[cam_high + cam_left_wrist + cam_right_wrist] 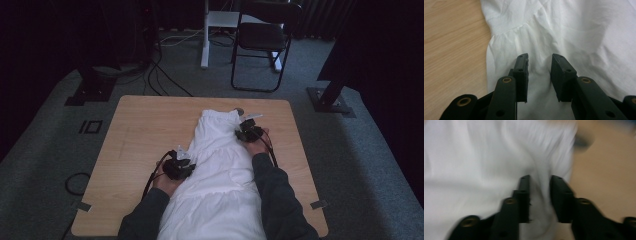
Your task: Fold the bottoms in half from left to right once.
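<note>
A white, softly wrinkled cotton garment (220, 165) with a gathered seam is lying lengthwise down the middle of the light wooden table (145, 130), running from the far half back to the near edge between the person's dark-sleeved forearms. The left gripper (179, 167) is sitting at the garment's left edge, and in the left gripper view the left gripper (539, 72) is hovering right over the cloth with its black jaws held a narrow gap apart, white fabric showing between them and nothing pinched. Just to the left of those jaws, the garment's edge is giving way to bare wood grain. Up ahead, the gathered seam is curving across the fabric. The right gripper (249, 131) is working farther up, at the garment's right edge near its far end. The right gripper view is blurred, yet the right gripper (539, 192) is showing its jaws parted by a similar narrow gap, a fold of white cloth running up between them; whether they are actually nipping it, I cannot tell. To the right of those jaws, bare table is showing.
</note>
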The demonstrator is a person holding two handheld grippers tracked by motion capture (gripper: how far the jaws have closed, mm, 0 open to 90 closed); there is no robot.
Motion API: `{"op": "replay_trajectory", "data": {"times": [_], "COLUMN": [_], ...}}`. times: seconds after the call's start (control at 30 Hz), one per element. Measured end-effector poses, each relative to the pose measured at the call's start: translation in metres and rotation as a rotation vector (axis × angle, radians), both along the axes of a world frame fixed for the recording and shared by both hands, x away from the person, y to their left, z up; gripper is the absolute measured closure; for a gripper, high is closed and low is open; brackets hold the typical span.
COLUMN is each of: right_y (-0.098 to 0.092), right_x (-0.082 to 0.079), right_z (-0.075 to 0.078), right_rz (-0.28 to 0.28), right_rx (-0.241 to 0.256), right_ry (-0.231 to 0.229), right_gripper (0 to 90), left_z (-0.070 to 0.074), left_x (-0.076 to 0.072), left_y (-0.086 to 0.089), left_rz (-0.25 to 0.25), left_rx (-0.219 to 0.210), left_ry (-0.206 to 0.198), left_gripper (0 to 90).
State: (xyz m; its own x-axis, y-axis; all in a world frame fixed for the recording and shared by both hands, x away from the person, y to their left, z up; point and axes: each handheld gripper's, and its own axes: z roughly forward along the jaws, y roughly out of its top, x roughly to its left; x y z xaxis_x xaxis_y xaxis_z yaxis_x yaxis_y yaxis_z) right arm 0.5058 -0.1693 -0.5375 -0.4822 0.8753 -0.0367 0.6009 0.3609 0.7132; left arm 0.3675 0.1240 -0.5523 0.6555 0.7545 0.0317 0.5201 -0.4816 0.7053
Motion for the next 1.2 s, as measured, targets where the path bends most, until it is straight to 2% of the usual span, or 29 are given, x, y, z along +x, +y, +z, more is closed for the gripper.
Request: {"op": "replay_trajectory", "data": {"times": [0.03, 0.1, 0.23, 0.33, 0.37, 0.4, 0.43, 0.57, 0.6, 0.63, 0.7, 0.73, 0.77, 0.8, 0.83, 0.9, 0.93, 0.97, 1.0, 1.07, 1.13, 1.2], "right_y": [-0.002, -0.006, -0.008, -0.009, -0.009, -0.009, -0.01, -0.011, -0.012, -0.012, -0.012, -0.012, -0.01, -0.01, -0.005, -0.001, 0.002, 0.003, 0.004, 0.003, 0.003, 0.002], "right_x": [-0.003, -0.006, -0.02, -0.037, -0.037, -0.042, -0.06, -0.083, -0.086, -0.087, -0.086, -0.083, -0.078, -0.078, -0.061, -0.047, -0.037, -0.032, -0.029, -0.023, -0.019, -0.014], "right_z": [-0.012, -0.015, -0.015, -0.015, -0.015, -0.016, -0.016, -0.015, -0.013, -0.011, -0.005, -0.001, 0.002, 0.002, 0.005, -0.001, -0.007, -0.01, -0.011, -0.011, -0.008, -0.006], "right_rz": [-0.015, -0.039, -0.019, -0.005, -0.005, 0.0, 0.022, 0.058, 0.058, 0.058, 0.052, 0.044, 0.041, 0.041, 0.061, 0.073, 0.085, 0.088, 0.092, 0.103, 0.079, 0.063], "right_rx": [0.021, 0.071, 0.066, 0.067, 0.067, 0.069, 0.07, 0.06, 0.052, 0.043, 0.06, 0.07, 0.074, 0.074, 0.064, 0.039, 0.023, 0.005, 0.007, 0.045, 0.06, 0.093], "right_ry": [0.014, 0.024, 0.026, 0.031, 0.031, 0.031, 0.034, 0.051, 0.042, 0.012, -0.052, -0.065, -0.071, -0.071, -0.075, -0.035, -0.004, -0.012, -0.015, -0.029, -0.057, -0.056], "right_gripper": [62.0, 61.0, 61.8, 63.3, 63.3, 64.9, 68.8, 76.5, 76.3, 73.6, 57.7, 48.0, 40.2, 40.2, 32.7, 27.4, 27.1, 27.2, 28.2, 37.2, 41.2, 47.2], "left_z": [0.0, 0.0, -0.001, -0.001, -0.001, -0.001, -0.001, -0.002, -0.002, -0.003, -0.003, -0.003, -0.002, -0.002, -0.002, -0.002, -0.003, -0.002, -0.003, -0.002, -0.002, -0.002], "left_x": [-0.002, -0.007, -0.024, -0.041, -0.041, -0.055, -0.06, -0.078, -0.08, -0.08, -0.079, -0.079, -0.078, -0.078, -0.078, -0.077, -0.078, -0.078, -0.077, -0.077, -0.077, -0.077], "left_y": [0.0, 0.002, 0.004, 0.006, 0.006, 0.007, 0.007, 0.009, 0.009, 0.01, 0.01, 0.01, 0.01, 0.01, 0.01, 0.011, 0.011, 0.011, 0.011, 0.011, 0.011, 0.011], "left_rz": [-0.004, -0.017, -0.028, -0.043, -0.043, -0.059, -0.066, -0.089, -0.088, -0.089, -0.094, -0.096, -0.099, -0.099, -0.103, -0.107, -0.107, -0.107, -0.108, -0.109, -0.109, -0.11], "left_rx": [0.0, 0.001, 0.001, 0.005, 0.005, 0.01, 0.015, 0.021, 0.017, 0.01, 0.007, 0.008, 0.012, 0.012, 0.012, 0.01, 0.01, 0.011, 0.01, 0.011, 0.012, 0.011], "left_ry": [0.002, 0.003, 0.006, 0.004, 0.004, 0.008, 0.009, 0.004, 0.001, 0.0, 0.003, 0.003, 0.005, 0.005, 0.005, 0.005, 0.004, 0.004, 0.005, 0.004, 0.004, 0.005], "left_gripper": [67.9, 67.9, 67.9, 68.0, 67.9, 67.9, 67.9, 68.0, 68.0, 68.0, 67.9, 67.9, 67.9, 67.8, 67.7, 67.6, 67.6, 67.7, 67.6, 67.6, 67.7, 67.7]}}
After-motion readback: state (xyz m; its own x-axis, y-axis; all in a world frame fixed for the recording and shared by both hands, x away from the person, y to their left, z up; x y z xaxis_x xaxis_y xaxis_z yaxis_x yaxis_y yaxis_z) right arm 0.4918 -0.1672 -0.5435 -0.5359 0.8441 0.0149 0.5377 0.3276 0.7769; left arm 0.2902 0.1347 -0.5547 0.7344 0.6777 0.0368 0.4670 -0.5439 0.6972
